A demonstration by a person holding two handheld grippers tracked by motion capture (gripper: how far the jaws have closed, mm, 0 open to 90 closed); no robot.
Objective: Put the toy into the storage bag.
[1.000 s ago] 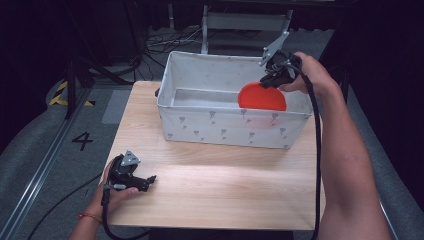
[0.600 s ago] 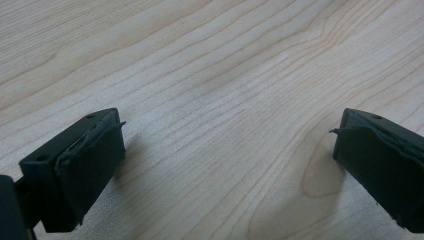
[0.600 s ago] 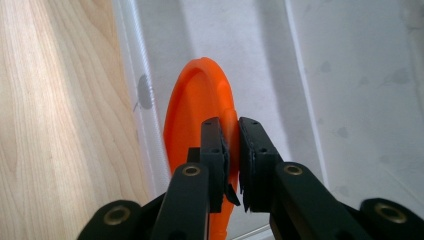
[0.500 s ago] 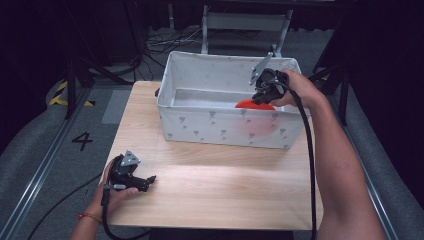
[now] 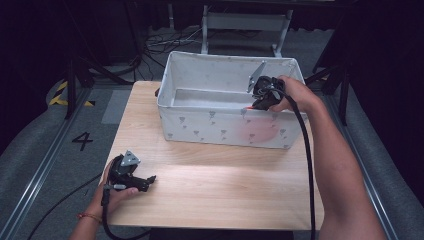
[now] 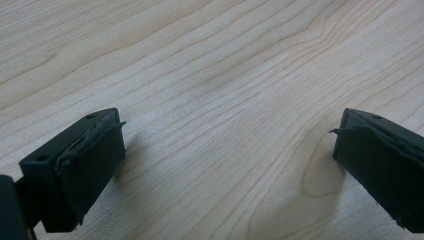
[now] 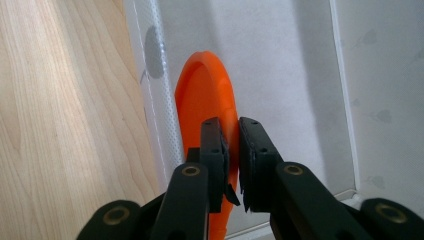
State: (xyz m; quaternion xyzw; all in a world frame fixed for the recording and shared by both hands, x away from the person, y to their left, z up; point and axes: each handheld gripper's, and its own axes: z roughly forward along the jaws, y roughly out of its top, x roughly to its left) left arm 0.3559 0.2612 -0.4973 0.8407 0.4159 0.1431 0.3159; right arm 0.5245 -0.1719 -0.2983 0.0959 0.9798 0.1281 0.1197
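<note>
Where the high view takes in the whole scene, the wooden bench point(image 5: 215, 185) carries a white fabric bin point(image 5: 200, 122) printed with small grey marks. Orange plate point(image 7: 202, 100): standing on edge inside the bin against its near wall; in the high view a sliver at the rim and a reddish glow through the fabric. Right gripper point(image 7: 231, 150): at the bin's right end, clamped on the plate's rim, as the right gripper view shows. Left gripper point(image 5: 149, 180): resting on the bench's near left corner; the left gripper view shows jaws wide apart over bare wood
</note>
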